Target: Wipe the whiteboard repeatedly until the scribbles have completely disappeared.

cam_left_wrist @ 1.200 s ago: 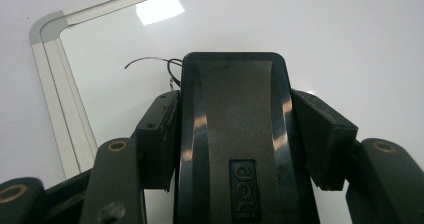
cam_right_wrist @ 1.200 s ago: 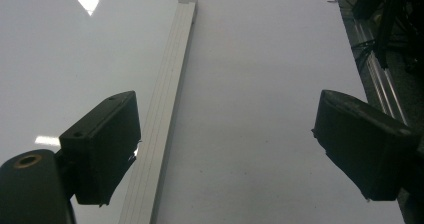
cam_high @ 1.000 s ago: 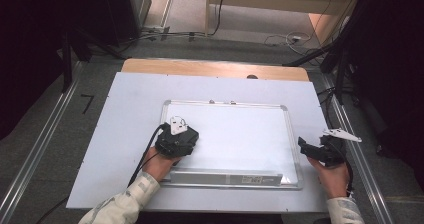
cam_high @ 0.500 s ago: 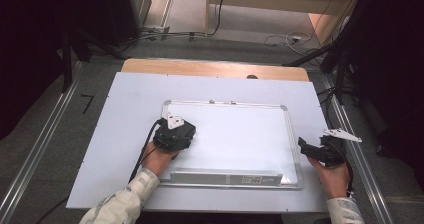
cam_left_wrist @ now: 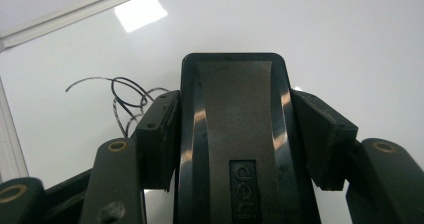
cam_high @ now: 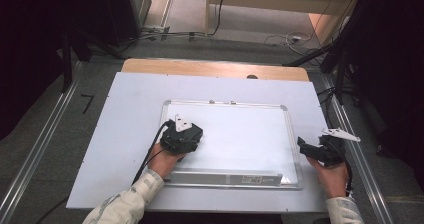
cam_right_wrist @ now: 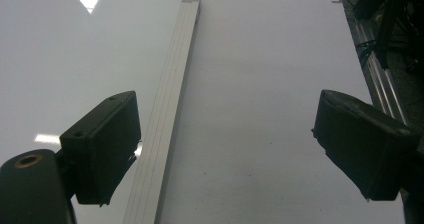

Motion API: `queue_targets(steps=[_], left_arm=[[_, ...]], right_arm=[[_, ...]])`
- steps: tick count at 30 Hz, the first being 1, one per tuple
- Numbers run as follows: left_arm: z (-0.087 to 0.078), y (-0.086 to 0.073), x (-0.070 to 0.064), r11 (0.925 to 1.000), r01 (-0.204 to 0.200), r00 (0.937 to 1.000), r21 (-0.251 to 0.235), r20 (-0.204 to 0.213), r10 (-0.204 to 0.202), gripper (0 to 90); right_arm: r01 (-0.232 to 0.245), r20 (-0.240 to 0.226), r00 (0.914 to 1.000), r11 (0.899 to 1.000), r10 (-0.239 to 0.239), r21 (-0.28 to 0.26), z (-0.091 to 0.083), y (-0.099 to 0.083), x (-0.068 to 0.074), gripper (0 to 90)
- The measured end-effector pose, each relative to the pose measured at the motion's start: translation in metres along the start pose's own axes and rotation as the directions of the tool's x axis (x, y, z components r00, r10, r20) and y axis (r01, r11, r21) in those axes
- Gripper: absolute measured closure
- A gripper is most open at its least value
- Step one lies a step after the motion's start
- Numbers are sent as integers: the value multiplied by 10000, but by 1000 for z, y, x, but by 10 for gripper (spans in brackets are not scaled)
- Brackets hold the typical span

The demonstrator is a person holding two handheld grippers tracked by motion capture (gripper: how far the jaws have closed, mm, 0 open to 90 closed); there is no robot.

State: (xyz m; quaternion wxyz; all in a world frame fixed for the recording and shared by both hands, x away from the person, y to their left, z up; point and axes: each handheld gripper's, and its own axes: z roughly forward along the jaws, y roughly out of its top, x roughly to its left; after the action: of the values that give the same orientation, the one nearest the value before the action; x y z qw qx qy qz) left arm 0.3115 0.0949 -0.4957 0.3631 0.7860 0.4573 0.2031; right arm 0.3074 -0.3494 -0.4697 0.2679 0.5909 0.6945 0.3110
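A framed whiteboard (cam_high: 250, 129) lies flat on the white table (cam_high: 125, 104). My left gripper (cam_high: 182, 135) rests on the board's left part, shut on a black "deli" board eraser (cam_left_wrist: 235, 109) that stands between its pads and presses on the board. Just left of the eraser, a thin black scribble (cam_left_wrist: 122, 91) marks the whiteboard surface (cam_left_wrist: 350, 44). My right gripper (cam_high: 314, 151) sits on the bare table just off the board's right edge, open, with nothing between its pads (cam_right_wrist: 105, 144). The whiteboard frame (cam_right_wrist: 172, 84) runs past its left jaw.
A pen tray (cam_high: 225, 177) runs along the board's near edge. A wooden strip (cam_high: 210, 68) borders the table's far side. Metal rails (cam_high: 45, 144) flank the table, and cables (cam_high: 280, 36) lie on the floor beyond it.
My left gripper has slid a little to the right across the board with the eraser. The right gripper has stayed where it was.
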Motion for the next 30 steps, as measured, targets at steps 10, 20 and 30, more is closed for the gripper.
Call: queue_targets(steps=[10,20,30], left_arm=[[11,11,18,9987,506,9975,2,-491,-506,409],[14,14,38,9939,1094,9892,-115,-968,-1100,409],[19,19,50,9893,1449,9786,-146,-1456,-1455,409]], right_arm=[[-49,-13,10000,10000,49,-12,-1,-1,-2,103],[-48,-13,10000,10000,48,-14,-1,-1,-2,103],[-49,-13,10000,10000,49,-8,-1,-1,-2,103]])
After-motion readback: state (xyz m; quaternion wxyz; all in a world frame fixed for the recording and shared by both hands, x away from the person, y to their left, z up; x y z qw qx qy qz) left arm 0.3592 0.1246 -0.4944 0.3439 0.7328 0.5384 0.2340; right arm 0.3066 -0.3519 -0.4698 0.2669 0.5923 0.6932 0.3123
